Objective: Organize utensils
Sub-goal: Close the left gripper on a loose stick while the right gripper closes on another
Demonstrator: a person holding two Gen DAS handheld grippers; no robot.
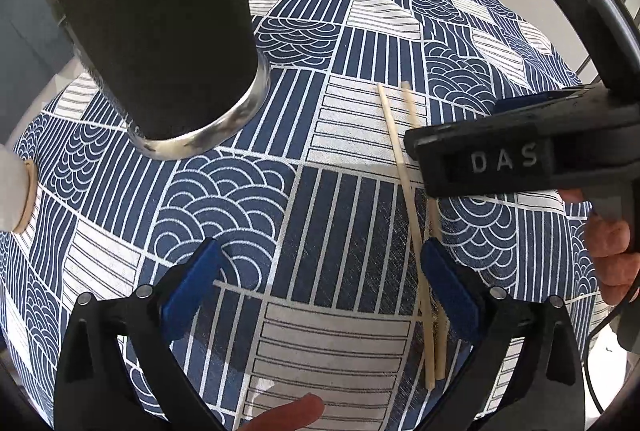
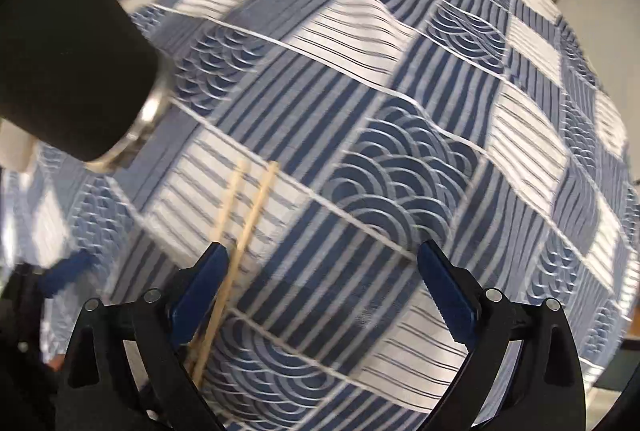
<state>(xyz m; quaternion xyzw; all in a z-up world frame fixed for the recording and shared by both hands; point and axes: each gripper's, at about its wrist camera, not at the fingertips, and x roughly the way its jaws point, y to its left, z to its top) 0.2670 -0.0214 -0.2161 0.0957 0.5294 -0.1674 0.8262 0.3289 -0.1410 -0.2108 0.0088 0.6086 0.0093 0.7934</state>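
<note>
Two pale wooden chopsticks [image 1: 404, 187] lie side by side on the blue-and-white patterned cloth [image 1: 248, 199]. My left gripper [image 1: 320, 279] is open, low over the cloth, with the chopsticks just beside its right finger. My right gripper [image 2: 320, 283] is open too; its body [image 1: 500, 159] shows in the left wrist view, crossing over the chopsticks. In the right wrist view the chopsticks [image 2: 256, 207] run past the inside of its left finger. A tall black cylindrical holder [image 1: 160, 31] with a metal base stands at the left.
The holder also shows at the upper left in the right wrist view [image 2: 72, 51]. A white object with a wooden end [image 1: 20, 191] sits at the cloth's left edge. The cloth [image 2: 400, 151] has raised folds at the far side.
</note>
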